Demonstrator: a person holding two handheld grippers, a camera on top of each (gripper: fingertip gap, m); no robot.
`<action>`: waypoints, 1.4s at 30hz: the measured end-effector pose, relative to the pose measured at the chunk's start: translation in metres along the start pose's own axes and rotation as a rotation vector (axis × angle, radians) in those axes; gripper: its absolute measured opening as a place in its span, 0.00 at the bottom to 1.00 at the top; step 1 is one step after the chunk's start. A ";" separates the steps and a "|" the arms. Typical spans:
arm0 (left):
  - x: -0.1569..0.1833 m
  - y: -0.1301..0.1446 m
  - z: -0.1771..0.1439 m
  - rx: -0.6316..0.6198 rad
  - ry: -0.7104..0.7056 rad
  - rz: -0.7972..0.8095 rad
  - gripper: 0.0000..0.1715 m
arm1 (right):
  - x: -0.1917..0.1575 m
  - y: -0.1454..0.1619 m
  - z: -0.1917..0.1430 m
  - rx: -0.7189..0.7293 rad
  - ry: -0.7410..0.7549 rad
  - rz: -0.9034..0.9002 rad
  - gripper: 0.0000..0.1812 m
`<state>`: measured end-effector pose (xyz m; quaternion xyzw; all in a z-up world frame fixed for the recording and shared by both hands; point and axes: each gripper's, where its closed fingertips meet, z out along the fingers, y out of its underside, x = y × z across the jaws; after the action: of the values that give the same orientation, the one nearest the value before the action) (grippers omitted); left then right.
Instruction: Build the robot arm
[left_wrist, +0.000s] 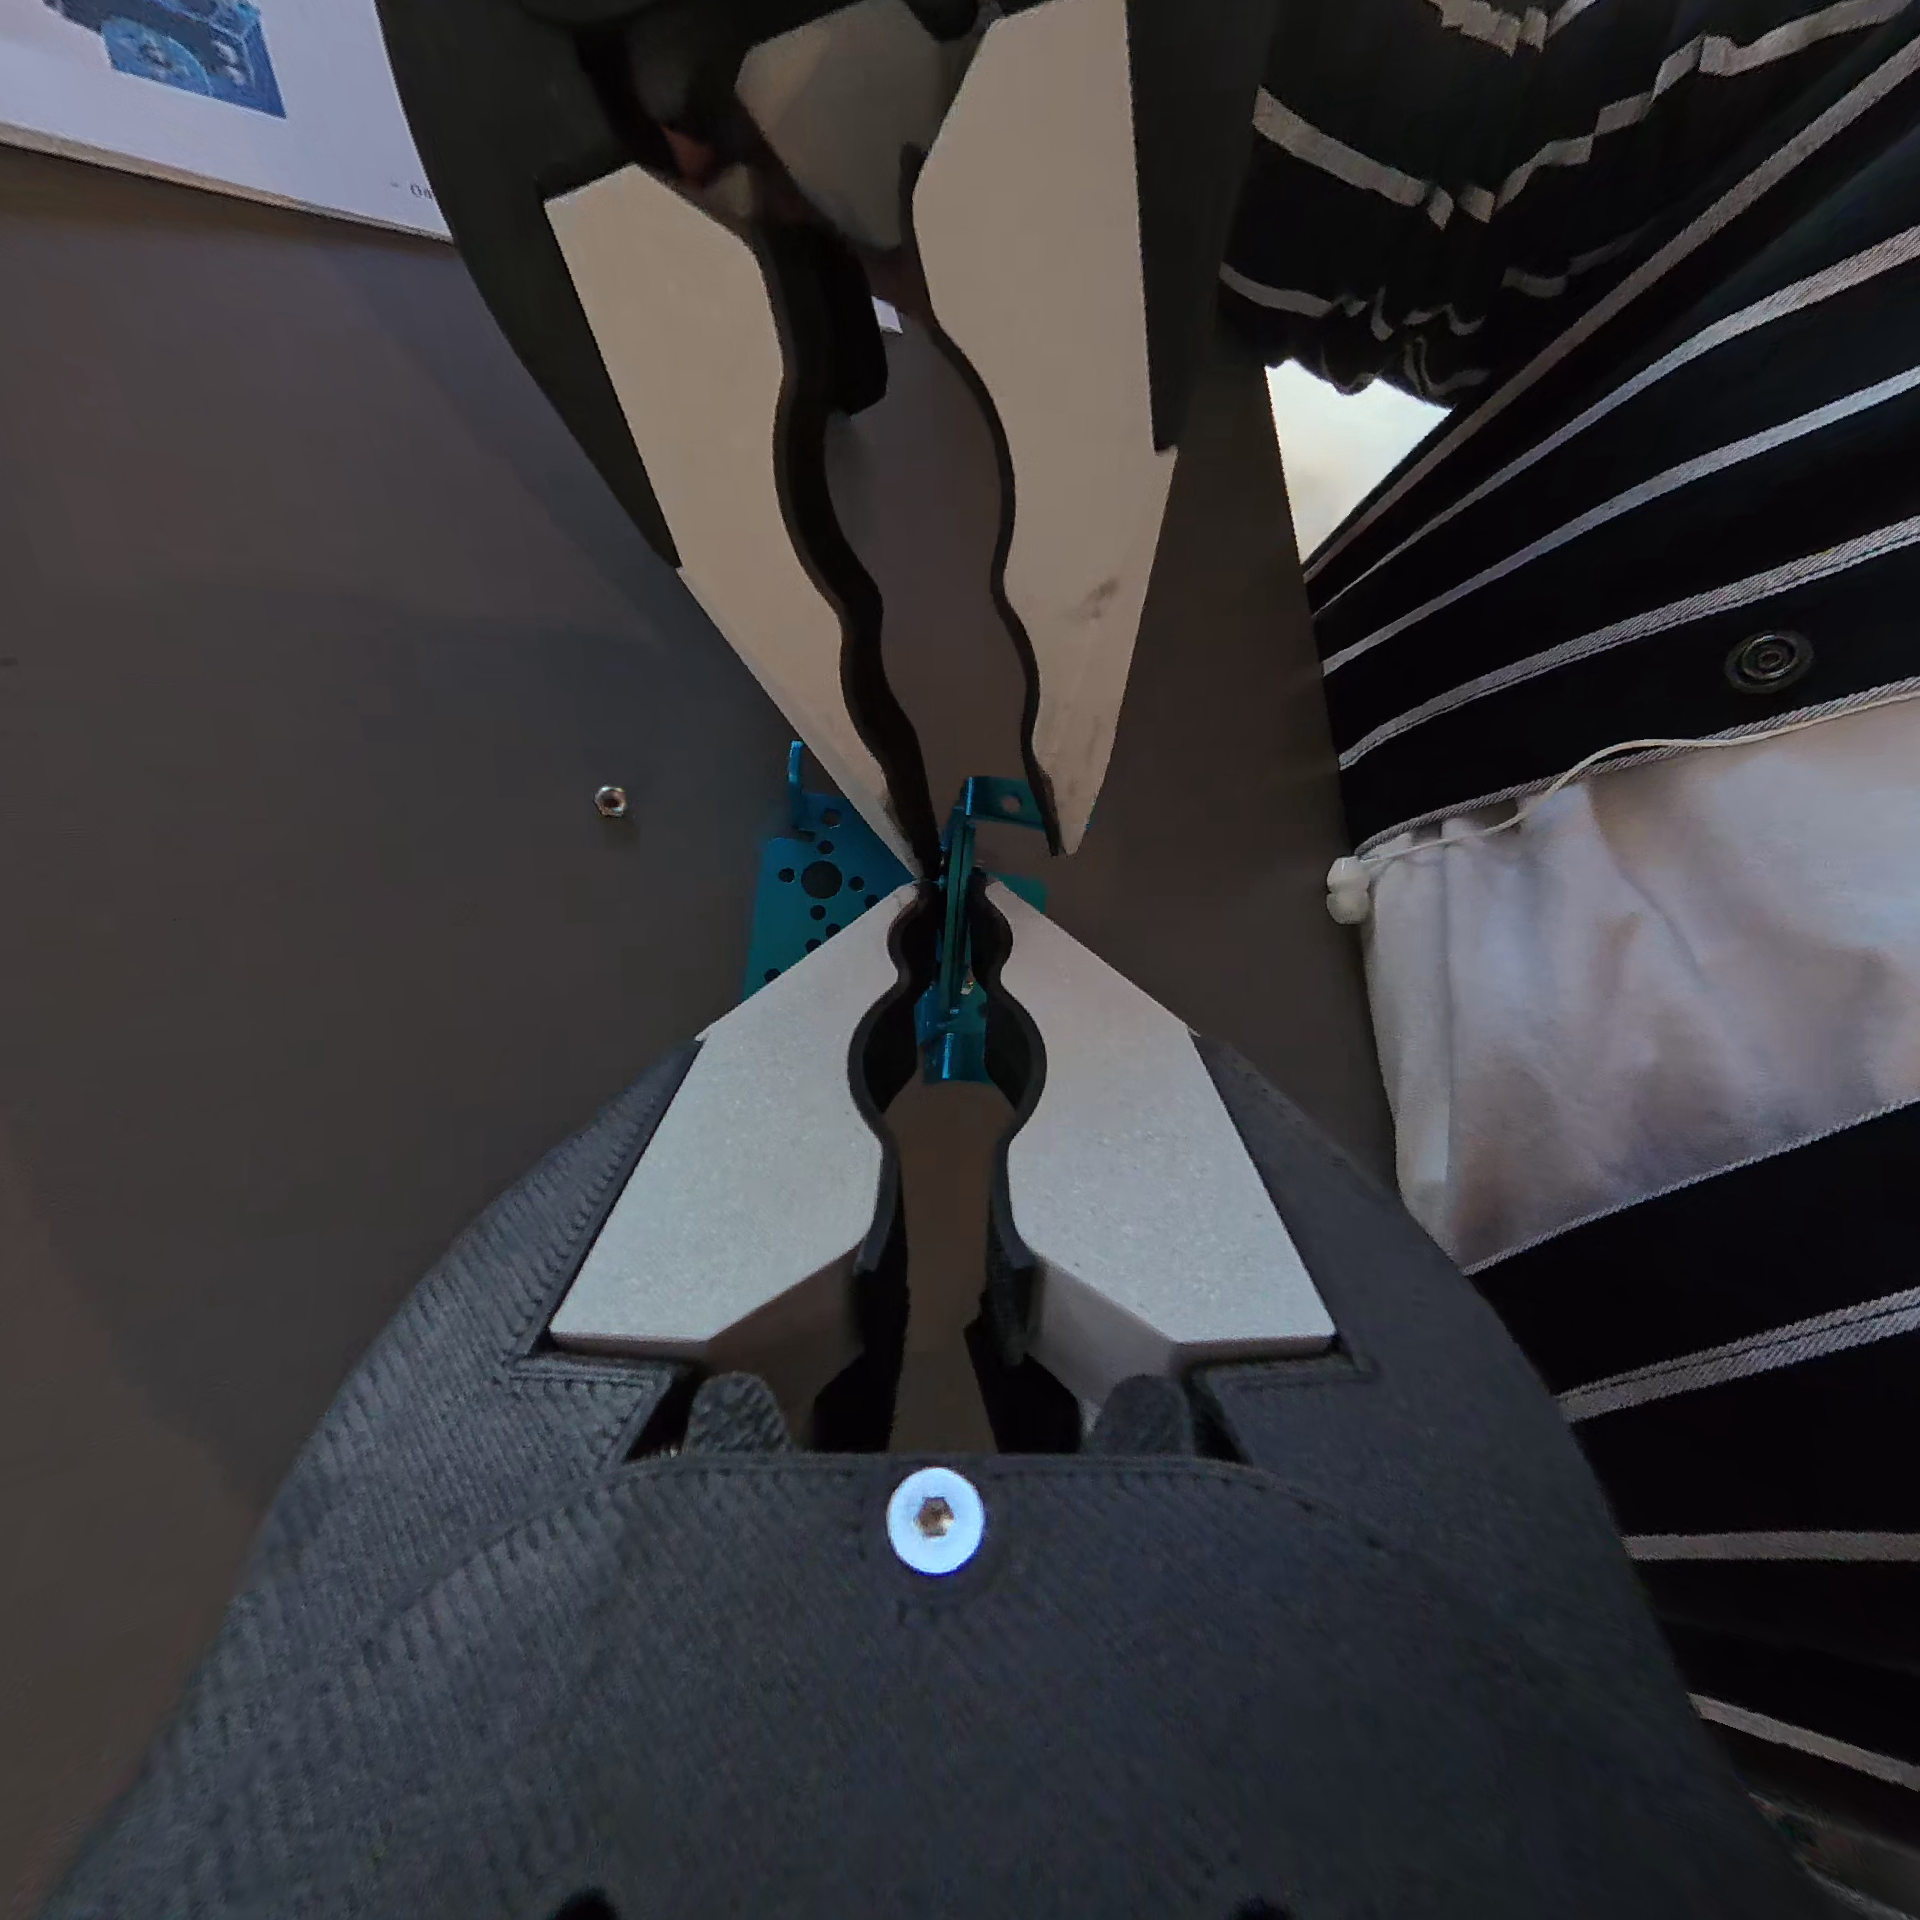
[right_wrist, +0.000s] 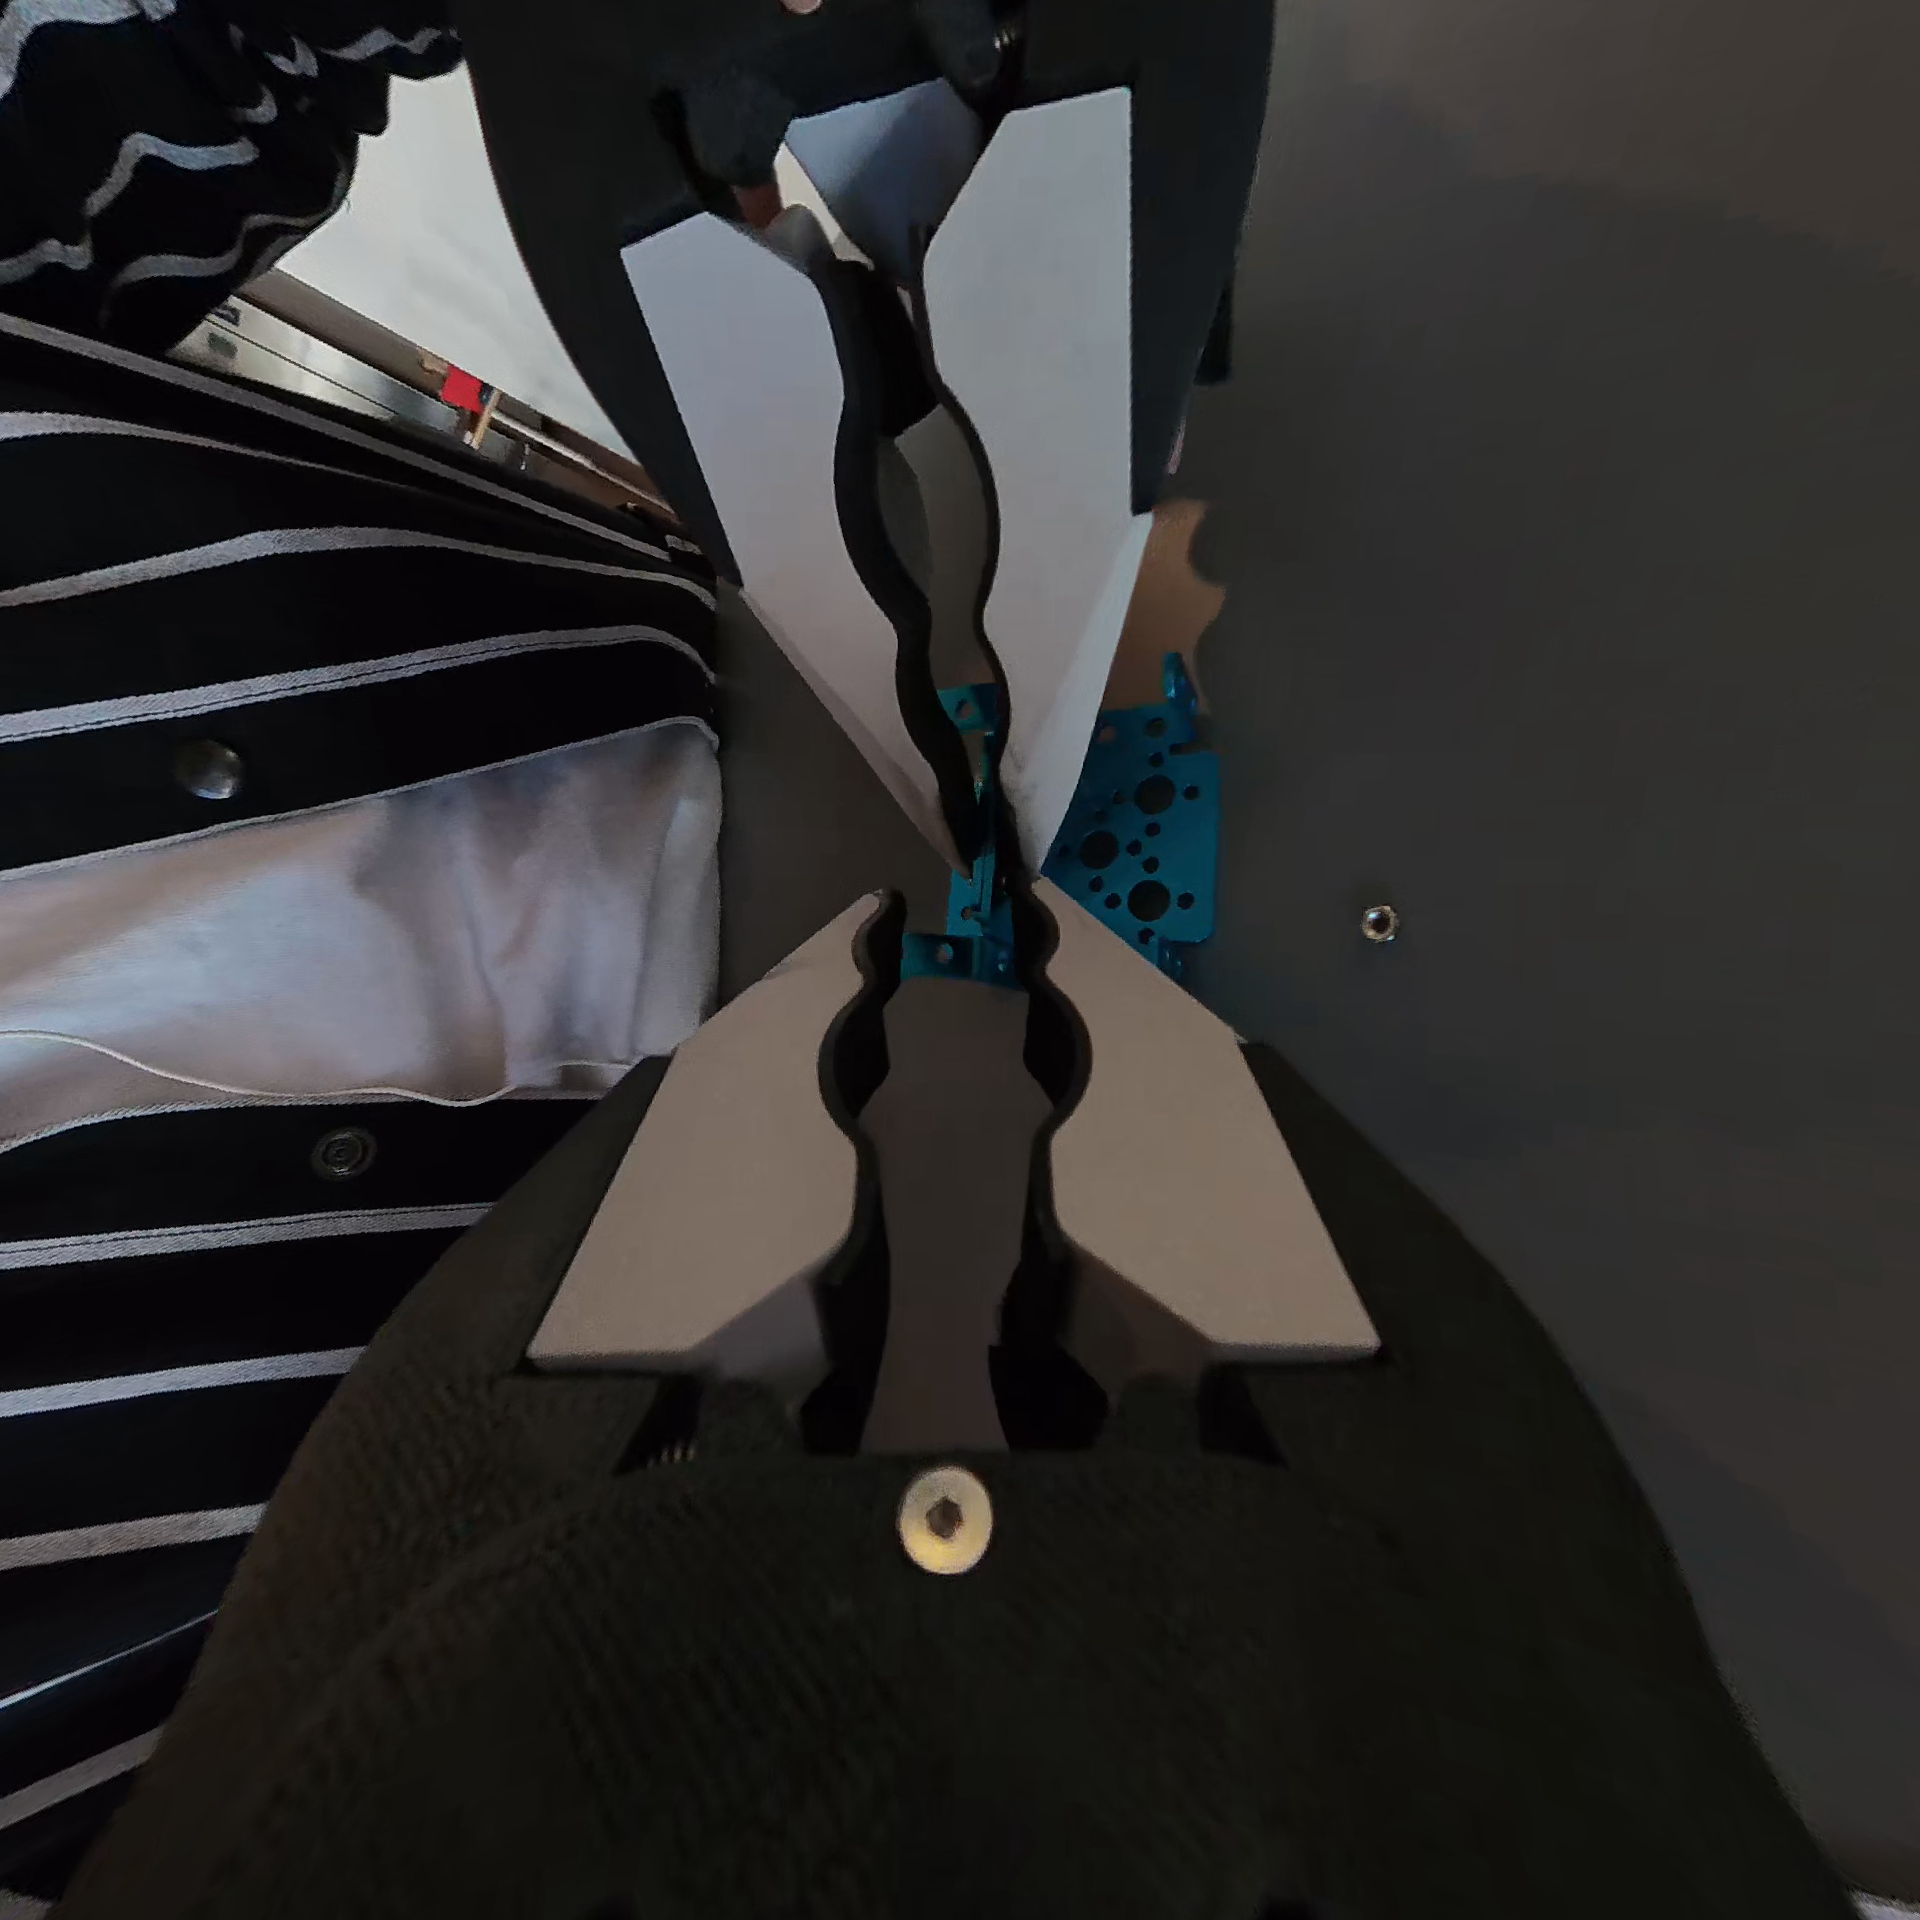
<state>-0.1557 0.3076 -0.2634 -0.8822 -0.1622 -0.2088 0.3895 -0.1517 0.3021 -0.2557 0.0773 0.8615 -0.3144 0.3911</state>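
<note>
A small blue metal bracket (left_wrist: 951, 987) hangs between my two grippers, which face each other tip to tip above a dark table (left_wrist: 312, 644). My left gripper (left_wrist: 951, 899) is shut on the bracket's thin upright part. My right gripper (right_wrist: 961, 904) comes from the other side, with its fingers closed against both ends of the bracket's (right_wrist: 956, 951) bent flange. The right gripper shows at the top of the left wrist view (left_wrist: 987, 847). The left gripper shows at the top of the right wrist view (right_wrist: 982, 852).
A blue perforated plate (left_wrist: 816, 904) lies on the table just behind the grippers and also shows in the right wrist view (right_wrist: 1138, 842). A small nut (left_wrist: 610, 801) lies apart from it. A person in a striped garment (left_wrist: 1610, 623) stands close. A printed sheet (left_wrist: 208, 83) lies far off.
</note>
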 end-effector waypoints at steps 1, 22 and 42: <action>0.001 0.000 0.000 0.001 -0.004 0.008 0.03 | 0.000 0.001 0.000 -0.006 -0.003 0.007 0.12; 0.005 -0.005 0.003 0.020 -0.041 0.058 0.02 | 0.000 0.007 -0.001 -0.033 0.014 0.011 0.09; 0.002 -0.006 -0.002 0.042 -0.049 -0.003 0.13 | 0.003 0.009 -0.001 -0.021 -0.057 -0.021 0.04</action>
<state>-0.1574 0.3102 -0.2576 -0.8785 -0.1772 -0.1842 0.4036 -0.1507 0.3091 -0.2618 0.0550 0.8541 -0.3113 0.4131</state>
